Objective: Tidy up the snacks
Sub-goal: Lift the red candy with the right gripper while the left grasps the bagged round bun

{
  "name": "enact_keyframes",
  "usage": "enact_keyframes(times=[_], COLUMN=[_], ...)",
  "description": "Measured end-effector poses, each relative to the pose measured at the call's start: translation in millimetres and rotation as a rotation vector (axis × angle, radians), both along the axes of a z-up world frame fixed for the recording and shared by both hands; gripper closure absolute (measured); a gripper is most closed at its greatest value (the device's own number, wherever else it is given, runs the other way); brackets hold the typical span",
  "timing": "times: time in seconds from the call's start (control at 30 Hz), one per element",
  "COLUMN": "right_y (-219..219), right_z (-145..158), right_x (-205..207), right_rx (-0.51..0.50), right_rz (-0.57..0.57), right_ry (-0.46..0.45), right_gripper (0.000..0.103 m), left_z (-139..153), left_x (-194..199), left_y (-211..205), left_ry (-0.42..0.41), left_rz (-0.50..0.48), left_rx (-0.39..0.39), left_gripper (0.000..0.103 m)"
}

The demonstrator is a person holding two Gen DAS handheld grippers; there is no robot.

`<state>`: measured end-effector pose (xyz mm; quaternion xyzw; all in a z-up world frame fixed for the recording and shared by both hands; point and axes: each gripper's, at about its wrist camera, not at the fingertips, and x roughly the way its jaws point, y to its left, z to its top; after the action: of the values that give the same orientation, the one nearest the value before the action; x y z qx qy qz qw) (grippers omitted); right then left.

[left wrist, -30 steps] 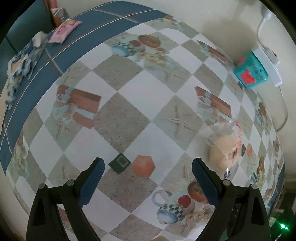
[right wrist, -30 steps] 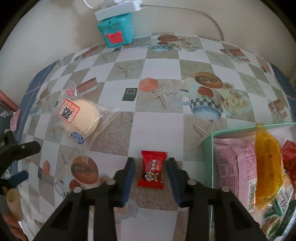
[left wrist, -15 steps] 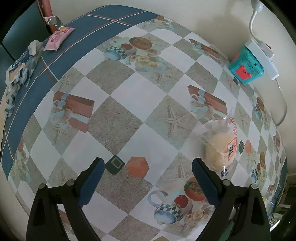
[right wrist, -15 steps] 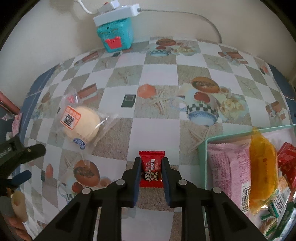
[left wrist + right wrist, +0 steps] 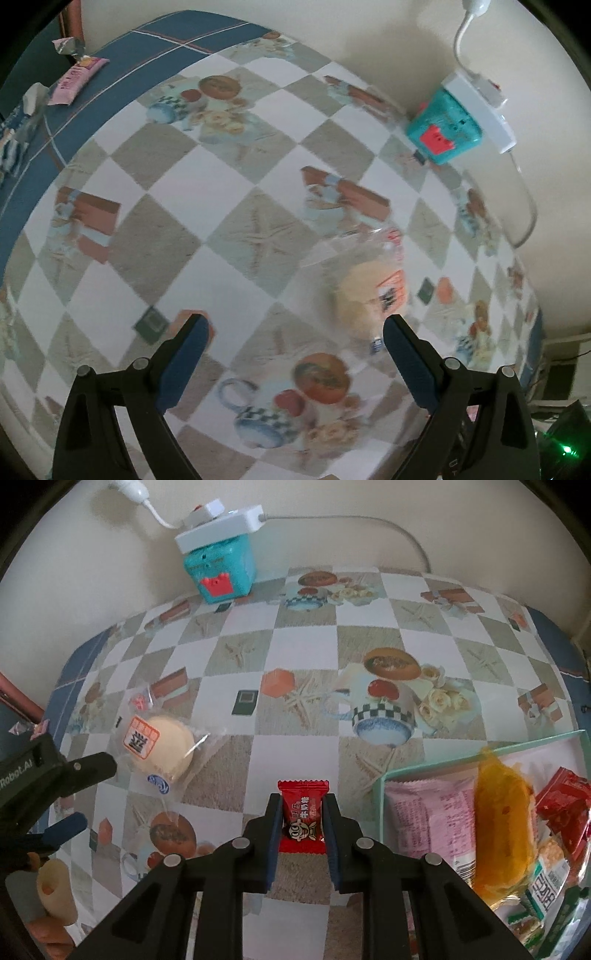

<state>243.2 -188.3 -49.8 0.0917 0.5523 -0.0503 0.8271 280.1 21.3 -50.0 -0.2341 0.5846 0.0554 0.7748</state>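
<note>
Snacks are partly sorted: the green-rimmed tray [image 5: 380, 786] at the table's right edge already holds a pink packet [image 5: 424, 823], an orange pouch [image 5: 498, 823], red wrappers [image 5: 565, 805] and a green-printed pack whose text is too small to read. The right gripper [image 5: 302, 821] pinches a small red candy [image 5: 303, 812] printed with a cartoon face and white Chinese characters, just left of the tray. The left gripper [image 5: 295, 332] hovers with jaws spread wide above a clear-wrapped round bun [image 5: 162, 746] bearing an orange label with one dark character; it lies toward the table's left side. A pink bar [image 5: 75, 83] waits on the blue border at the far left corner. My judgement: three items remain.
</note>
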Motion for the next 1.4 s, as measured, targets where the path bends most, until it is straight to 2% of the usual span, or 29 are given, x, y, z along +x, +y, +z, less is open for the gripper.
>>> enact_keyframes(times=[0.27,0.47,0.6,0.8,0.93,1.1,1.23,1.4], right_y=[-19.0,-35.5,-44.2,-46.2,-48.3,-51.1,-53.5,-53.9], right_z=[22.8,29.1,26.9,26.0,26.3,23.7,22.6,23.1], right_x=[1.4,0.5,-0.7,-1.6,-2.3,-2.1,-2.2,-2.1], right_rx=[0.030,0.039,0.051,0.071,0.076,0.077,0.080,0.082], right_rz=[-0.046,-0.084,-0.103,-0.102,-0.101,-0.101,-0.104,-0.102], right_ry=[-0.077,-0.096,-0.090,-0.087,-0.090,-0.084,-0.082,-0.083], right_gripper=[0.080,0.080,0.080,0.080,0.080,0.080,0.080,0.080], left_z=[-8.8,-15.6,-17.4,-22.4,-18.7,-21.2,-22.3,-15.2], left_x=[8.9,16.0,17.4,23.0,26.3,27.9,28.6,27.3], left_y=[-18.7,-36.2,-41.3,-52.2,-58.5,-59.5,-56.9,-53.5], left_ry=[-0.032,-0.063,-0.074,-0.119,-0.157,-0.128,-0.077,-0.019], left_rz=[-0.003,-0.072,-0.100,-0.076,-0.056,-0.043,-0.062,-0.121], left_rx=[-0.029,0.043,0.062,0.082,0.140,0.222,0.261,0.364], left_gripper=[0.008,0.008,0.008,0.008,0.008,0.008,0.008,0.008])
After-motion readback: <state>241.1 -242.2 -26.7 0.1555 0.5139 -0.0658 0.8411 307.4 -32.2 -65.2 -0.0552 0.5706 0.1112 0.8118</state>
